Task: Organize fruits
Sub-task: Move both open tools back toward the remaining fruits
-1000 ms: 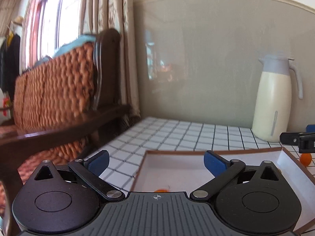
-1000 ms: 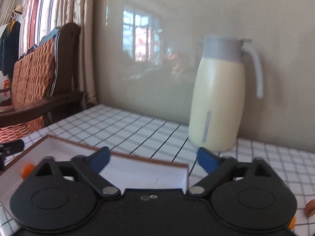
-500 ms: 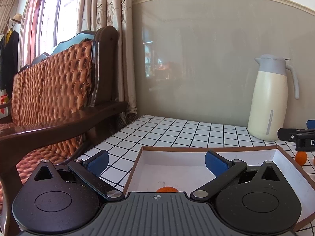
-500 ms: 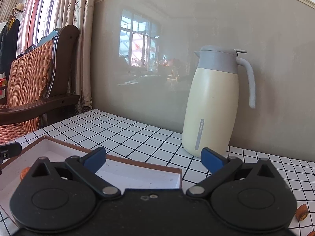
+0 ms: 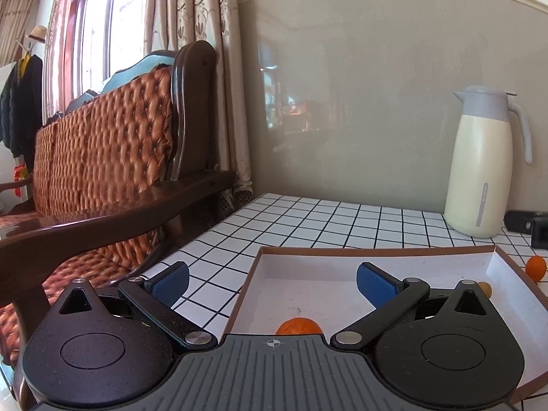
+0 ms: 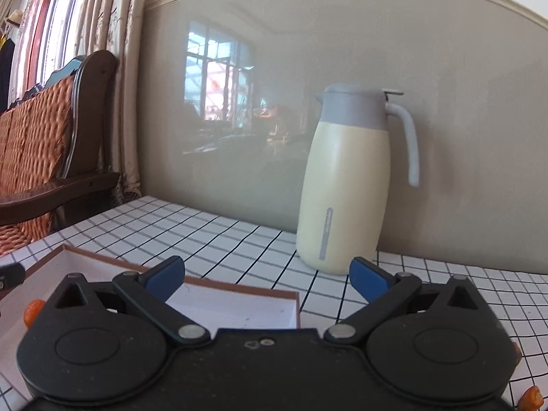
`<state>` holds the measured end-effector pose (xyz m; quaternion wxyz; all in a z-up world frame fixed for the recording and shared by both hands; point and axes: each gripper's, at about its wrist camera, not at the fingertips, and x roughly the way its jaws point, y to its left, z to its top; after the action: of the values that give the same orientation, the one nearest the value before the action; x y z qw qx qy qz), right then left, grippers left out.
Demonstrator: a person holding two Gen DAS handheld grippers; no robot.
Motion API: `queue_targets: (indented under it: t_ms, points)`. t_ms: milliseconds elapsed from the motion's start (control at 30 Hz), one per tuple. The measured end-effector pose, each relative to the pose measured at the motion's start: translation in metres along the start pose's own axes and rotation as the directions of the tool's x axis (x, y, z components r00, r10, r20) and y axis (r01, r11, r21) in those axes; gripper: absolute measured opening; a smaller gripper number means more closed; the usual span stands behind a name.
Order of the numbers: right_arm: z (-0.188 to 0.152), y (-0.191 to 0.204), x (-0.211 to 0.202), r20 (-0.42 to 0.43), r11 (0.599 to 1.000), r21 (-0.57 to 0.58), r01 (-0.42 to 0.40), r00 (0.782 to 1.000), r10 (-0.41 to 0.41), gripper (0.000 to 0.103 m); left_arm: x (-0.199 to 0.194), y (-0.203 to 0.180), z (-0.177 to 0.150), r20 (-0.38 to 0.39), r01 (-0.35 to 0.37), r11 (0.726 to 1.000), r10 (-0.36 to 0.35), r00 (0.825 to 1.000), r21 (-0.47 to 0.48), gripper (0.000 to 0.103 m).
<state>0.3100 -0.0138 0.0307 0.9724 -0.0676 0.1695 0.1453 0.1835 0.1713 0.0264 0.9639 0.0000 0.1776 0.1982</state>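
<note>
Left wrist view: the left gripper [image 5: 272,282] hangs over the near left corner of the box [image 5: 376,252], its blue jaws spread wide with nothing between them. A second ago this view was smeared by motion and the sofa [image 5: 109,144] sat larger at the left; now the picture is sharp, the sofa's buttoned back reads clearly, and the orange fruit [image 5: 298,326] on the box floor just ahead of the gripper body shows more of itself than the thin sliver seen then. A second orange fruit [image 5: 536,267] lies on the checked worktop [image 5: 325,219] just outside the box's right wall, and a paler one [image 5: 484,287] peeks out beside the right jaw arm inside the box.

In the right wrist view the right gripper [image 6: 265,277] has just been opening and its jaws now stand at their widest, empty, over the far right corner of the box. The jug [image 6: 346,178] looked blurred and closer a second ago; it now stands sharp and upright on the worktop against the wall. A grey strip down its front carries small writing, too small to read. An orange fruit [image 6: 32,311] shows in the box at the left edge, and a piece of fruit [image 6: 532,402] lies on the worktop at the lower right.
</note>
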Motion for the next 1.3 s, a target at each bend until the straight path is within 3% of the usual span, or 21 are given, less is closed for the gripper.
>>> queue_targets:
  t_ms: [100, 433, 667, 833, 1033, 1300]
  points:
    - [0.0, 0.0, -0.001, -0.011, 0.998, 0.009, -0.055, 0.998, 0.055, 0.097, -0.004, 0.001, 0.0, 0.014, -0.013, 1.0, 0.014, 1.0, -0.017, 0.103]
    - [-0.001, -0.004, -0.01, 0.012, 0.999, 0.01, -0.034, 0.999, 0.034, 0.097, -0.016, -0.003, 0.007, 0.043, -0.004, 0.999, 0.006, 0.999, -0.034, 0.103]
    - [0.0, -0.013, -0.037, 0.063, 0.999, 0.02, -0.03, 0.998, 0.029, 0.097, -0.042, -0.009, 0.014, 0.098, -0.013, 1.0, 0.015, 0.995, -0.015, 0.103]
    - [-0.002, -0.019, -0.058, 0.09, 1.0, 0.005, -0.01, 0.996, 0.01, 0.097, -0.056, -0.015, 0.015, 0.099, 0.037, 0.999, -0.033, 0.995, -0.039, 0.103]
    - [-0.006, -0.032, -0.088, 0.113, 1.0, -0.002, 0.011, 0.994, -0.011, 0.097, -0.069, -0.031, 0.012, 0.08, 0.114, 0.993, -0.115, 0.99, 0.007, 0.103]
    - [-0.013, -0.059, -0.13, 0.146, 0.998, 0.037, 0.044, 0.988, -0.049, 0.097, -0.102, -0.049, -0.002, 0.114, 0.104, 0.993, -0.109, 0.987, 0.053, 0.103]
